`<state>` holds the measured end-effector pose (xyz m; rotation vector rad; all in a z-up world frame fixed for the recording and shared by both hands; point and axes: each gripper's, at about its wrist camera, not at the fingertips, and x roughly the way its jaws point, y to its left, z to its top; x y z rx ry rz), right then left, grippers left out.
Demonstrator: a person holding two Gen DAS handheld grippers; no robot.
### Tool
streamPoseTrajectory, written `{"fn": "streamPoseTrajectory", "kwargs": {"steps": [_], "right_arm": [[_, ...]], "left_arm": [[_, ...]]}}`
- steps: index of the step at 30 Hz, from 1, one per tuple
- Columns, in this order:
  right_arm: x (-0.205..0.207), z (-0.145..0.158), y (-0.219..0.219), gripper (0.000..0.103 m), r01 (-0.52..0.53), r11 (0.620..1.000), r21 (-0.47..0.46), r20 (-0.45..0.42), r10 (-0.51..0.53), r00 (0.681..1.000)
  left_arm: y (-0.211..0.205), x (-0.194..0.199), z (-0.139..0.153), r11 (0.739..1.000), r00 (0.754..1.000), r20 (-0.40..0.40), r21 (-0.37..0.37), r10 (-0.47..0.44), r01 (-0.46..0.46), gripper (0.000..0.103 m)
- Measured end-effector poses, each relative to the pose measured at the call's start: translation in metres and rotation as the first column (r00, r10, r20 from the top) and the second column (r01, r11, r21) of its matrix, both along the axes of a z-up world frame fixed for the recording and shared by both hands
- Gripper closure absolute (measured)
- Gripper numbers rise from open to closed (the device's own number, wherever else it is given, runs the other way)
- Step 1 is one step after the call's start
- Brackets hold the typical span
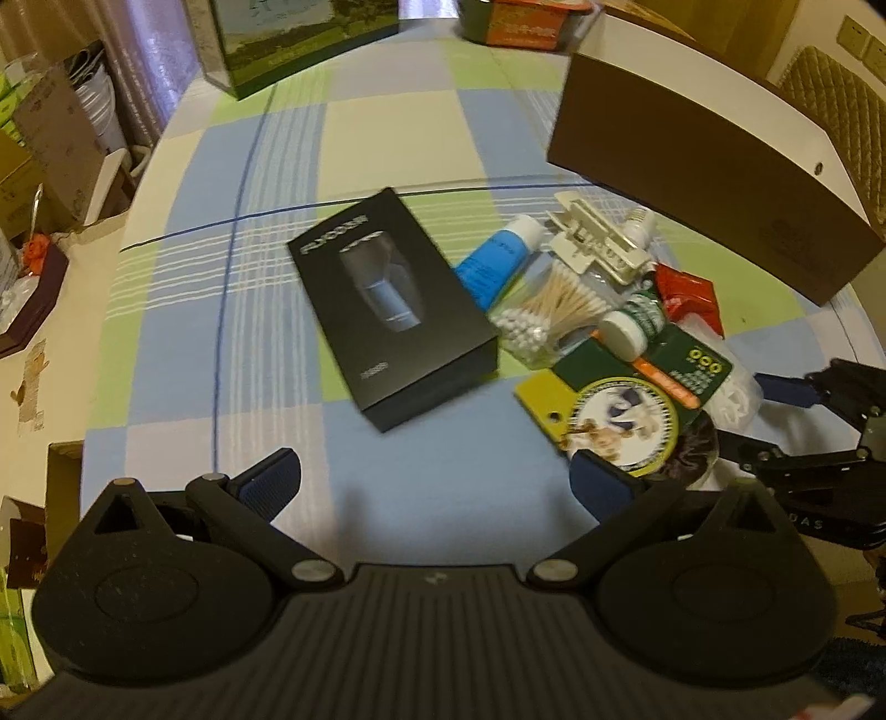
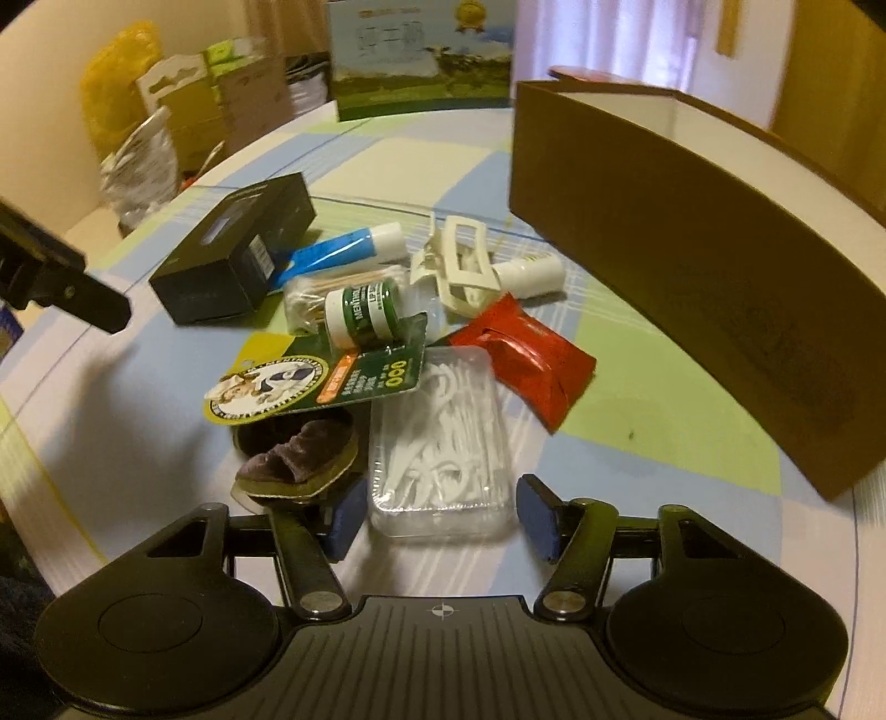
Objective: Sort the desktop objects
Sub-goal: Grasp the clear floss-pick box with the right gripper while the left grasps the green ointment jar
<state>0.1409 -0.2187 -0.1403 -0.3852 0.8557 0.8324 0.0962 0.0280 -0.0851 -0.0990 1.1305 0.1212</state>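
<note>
Floss-pick case (image 2: 440, 443) lies between open right gripper (image 2: 440, 518) fingers, untouched.

a worktop under a blue, green and cream checked cloth (image 1: 387, 133); pale curtains (image 2: 598, 39) far behind; stacked cardboard cartons (image 1: 50, 138) far left.

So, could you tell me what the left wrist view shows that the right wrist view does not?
Only the left wrist view shows the black box's printed top face and the open left gripper. Only the right wrist view shows the whole clear floss pick case between the open right gripper's fingers, and the brown box's white interior. Both show the blue tube, white hair clip, red packet and green carded jar.
</note>
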Motion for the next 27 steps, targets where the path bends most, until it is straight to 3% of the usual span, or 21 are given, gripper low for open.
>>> {"fn": "streamPoseTrajectory", "kwargs": {"steps": [7, 15, 21, 27], "right_arm": [[0.002, 0.003, -0.023, 0.049, 0.020, 1.000, -0.013, -0.015, -0.020, 1.000], [0.008, 0.008, -0.084, 0.049, 0.167, 0.986, -0.018, -0.065, -0.168, 0.984], [0.016, 0.011, -0.116, 0.049, 0.283, 0.959, -0.012, -0.079, -0.283, 0.956], [0.018, 0.013, -0.137, 0.049, 0.339, 0.941, -0.008, -0.082, -0.339, 0.937]], "left_arm": [[-0.024, 0.017, -0.002, 0.996, 0.996, 0.016, -0.014, -0.083, 0.084, 0.001], [-0.055, 0.045, -0.006, 0.972, 0.971, 0.055, -0.039, -0.231, 0.234, 0.005], [-0.070, 0.072, -0.016, 0.933, 0.932, 0.077, -0.044, -0.354, 0.358, 0.020], [-0.076, 0.092, -0.031, 0.886, 0.887, 0.041, -0.036, -0.461, 0.462, 0.036]]}}
